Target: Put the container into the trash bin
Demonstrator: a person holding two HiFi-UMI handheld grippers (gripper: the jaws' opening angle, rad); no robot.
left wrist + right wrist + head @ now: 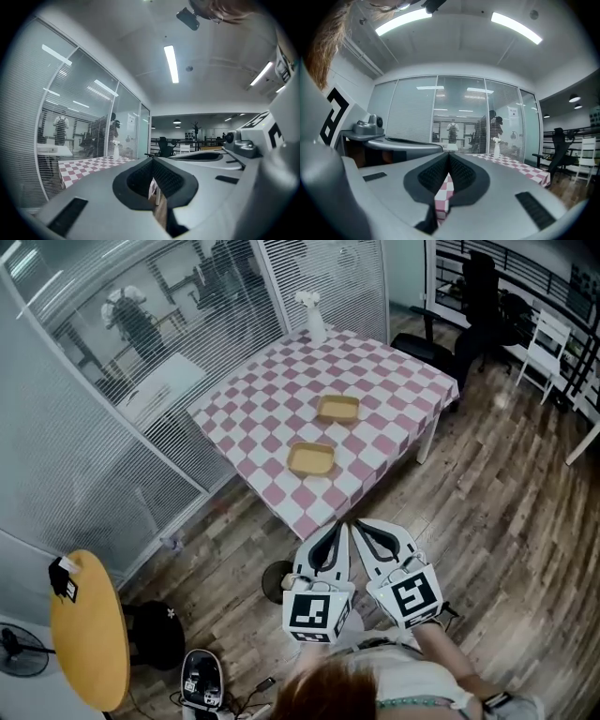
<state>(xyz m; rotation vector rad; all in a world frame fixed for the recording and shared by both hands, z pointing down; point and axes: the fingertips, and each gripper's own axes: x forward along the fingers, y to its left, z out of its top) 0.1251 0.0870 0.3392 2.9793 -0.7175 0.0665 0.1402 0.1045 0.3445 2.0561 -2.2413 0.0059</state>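
1. Judging by its thin walls and shallow form, the nearer tan rectangular container [311, 458] is taken to be light, somewhat flexible and easily crushed. The second tan rectangular container [337, 409], further back and to the right, is judged alike. A gentle pinch on one raised rim, at the middle of a long side, is advised for either.
2. Both containers are seen resting apart from each other on the table covered in a pink-and-white checked cloth [394, 390], open side up and seemingly empty.
3. The left gripper [337, 531] is held level, short of the table's near corner. Its jaws are clenched together with nothing between the pads.
4. The right gripper [361, 529] is carried just beside it, likewise closed on nothing.
5. The nearer container is placed ahead of both pairs of jaws and slightly to their left in the head view, well apart from them, so no contact is made. The jaws must be released before any rim can be taken.
6. No trash bin can be picked out with certainty.
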